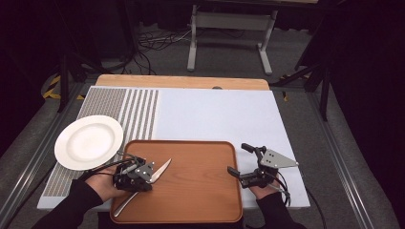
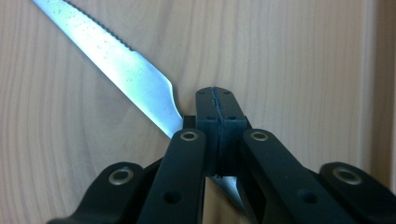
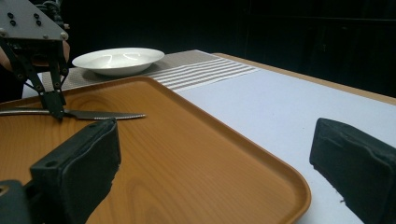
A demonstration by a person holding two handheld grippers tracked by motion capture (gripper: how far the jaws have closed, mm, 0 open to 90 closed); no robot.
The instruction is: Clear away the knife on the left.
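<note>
Left hand-held gripper [image 1: 152, 180] clamped on knife [image 1: 160, 171], low on tray [image 1: 200, 164]. Right hand-held gripper [image 1: 237, 160] wide open, idle at tray's right edge. Likely lift step; next probably carry toward plate [image 1: 88, 141].

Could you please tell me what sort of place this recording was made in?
Probably a lab or studio set up for recording: a work table in a dark room, cables on the floor behind, and a hand-held gripper in each hand.
</note>
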